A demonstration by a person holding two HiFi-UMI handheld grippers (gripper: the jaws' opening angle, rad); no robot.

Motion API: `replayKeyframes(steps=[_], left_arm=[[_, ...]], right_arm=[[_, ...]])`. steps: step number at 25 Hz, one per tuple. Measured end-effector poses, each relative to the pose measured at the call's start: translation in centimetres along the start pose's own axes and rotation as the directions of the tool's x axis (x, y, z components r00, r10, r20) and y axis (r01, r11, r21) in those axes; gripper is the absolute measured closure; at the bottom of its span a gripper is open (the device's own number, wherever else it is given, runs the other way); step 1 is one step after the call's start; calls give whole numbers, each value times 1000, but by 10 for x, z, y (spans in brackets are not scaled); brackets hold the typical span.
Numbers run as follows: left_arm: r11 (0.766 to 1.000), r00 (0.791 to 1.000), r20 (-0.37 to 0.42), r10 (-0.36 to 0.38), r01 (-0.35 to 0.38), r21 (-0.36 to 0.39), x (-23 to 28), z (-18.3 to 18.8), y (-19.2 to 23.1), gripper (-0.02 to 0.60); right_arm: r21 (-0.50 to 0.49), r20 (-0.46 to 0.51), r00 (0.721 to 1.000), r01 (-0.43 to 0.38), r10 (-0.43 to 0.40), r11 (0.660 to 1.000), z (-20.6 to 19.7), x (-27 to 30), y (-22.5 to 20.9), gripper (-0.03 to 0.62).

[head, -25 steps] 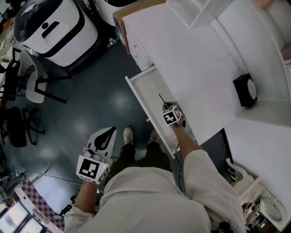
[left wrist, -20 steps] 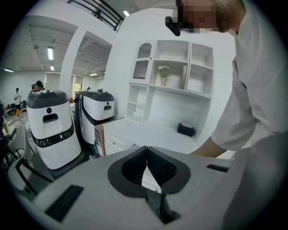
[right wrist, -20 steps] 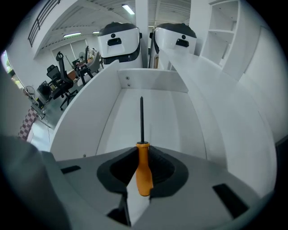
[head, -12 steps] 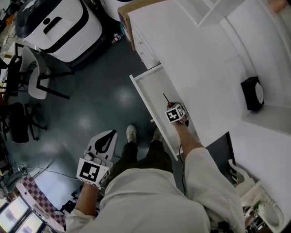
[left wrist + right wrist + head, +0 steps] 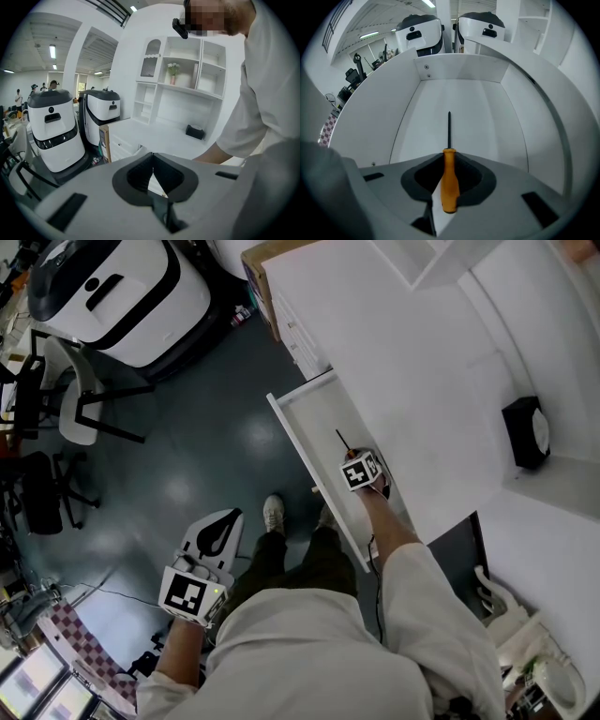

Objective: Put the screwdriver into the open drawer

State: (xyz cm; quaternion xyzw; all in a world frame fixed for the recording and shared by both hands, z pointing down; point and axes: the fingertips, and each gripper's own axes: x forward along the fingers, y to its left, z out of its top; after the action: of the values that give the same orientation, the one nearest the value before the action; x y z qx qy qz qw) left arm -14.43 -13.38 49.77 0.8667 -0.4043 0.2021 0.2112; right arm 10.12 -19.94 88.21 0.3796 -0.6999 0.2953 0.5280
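1. Head view: the white drawer (image 5: 314, 423) is standing open from the white desk (image 5: 412, 362), with its long box running from 11 o'clock to 5 o'clock. The right gripper (image 5: 356, 463) is reaching down into it. The screwdriver (image 5: 342, 441) is showing as a thin dark shaft that is pointing toward 11 o'clock over the drawer bottom.
2. Head view: the left gripper (image 5: 217, 526) is hanging over the dark, glossy floor (image 5: 206, 427) at 7 o'clock from the drawer, well apart from it. A black box (image 5: 527, 432) is sitting on the desk at 3 o'clock.
3. Left gripper view: the jaws are lying pressed together, with the dark matte pads meeting along one straight seam.
4. Right gripper view: the jaws are pinching the screwdriver by its smooth, rounded orange handle. The slim dark shaft is pointing toward 12 o'clock. The smooth, flat white drawer walls are enclosing the tool on all sides. It cannot be told whether the tip is touching the bottom panel.
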Motion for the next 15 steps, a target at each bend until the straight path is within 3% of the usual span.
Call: replayKeyframes(steps=[8, 15], left_arm=[[1000, 1000, 4, -6, 6, -2, 5, 4, 2, 577], [1000, 1000, 3, -11, 11, 4, 5, 3, 3, 577]], right_arm=[[10, -31, 999, -9, 9, 1000, 0, 3, -1, 502], [18, 7, 1000, -1, 1, 1000, 1, -3, -3, 468]])
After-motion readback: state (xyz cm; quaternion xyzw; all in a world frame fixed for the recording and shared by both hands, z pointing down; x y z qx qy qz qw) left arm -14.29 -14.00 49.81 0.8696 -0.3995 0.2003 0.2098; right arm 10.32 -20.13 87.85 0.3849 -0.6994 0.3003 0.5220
